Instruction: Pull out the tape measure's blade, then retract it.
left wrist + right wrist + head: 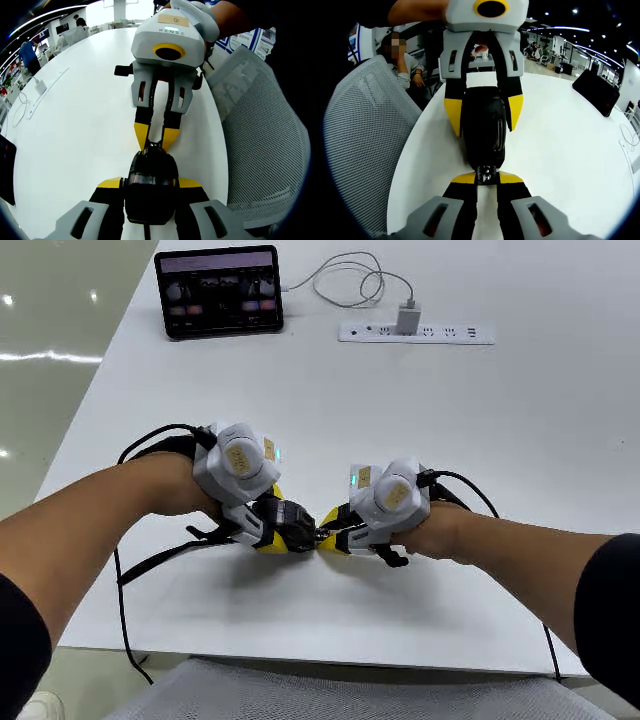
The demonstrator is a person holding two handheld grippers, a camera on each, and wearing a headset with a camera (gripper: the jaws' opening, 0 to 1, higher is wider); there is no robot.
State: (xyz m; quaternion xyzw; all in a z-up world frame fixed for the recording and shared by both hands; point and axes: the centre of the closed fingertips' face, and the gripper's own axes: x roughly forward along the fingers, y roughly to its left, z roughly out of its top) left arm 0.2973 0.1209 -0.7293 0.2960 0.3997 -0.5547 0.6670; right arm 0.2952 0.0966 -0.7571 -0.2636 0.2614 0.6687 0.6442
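Clamping the black tape measure (151, 170) by its sides, the left gripper (150, 186) is holding it low at the near edge of the white table (420, 410); whether it is touching the surface is unclear. The right gripper (487, 181) is facing it nose to nose, its yellow-tipped jaws pinching the end hook (486, 172) at the case mouth, with hardly any blade showing.

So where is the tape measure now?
In the head view the tape measure sits near the table's front edge, clamped in the left gripper, tip pinched by the right gripper.
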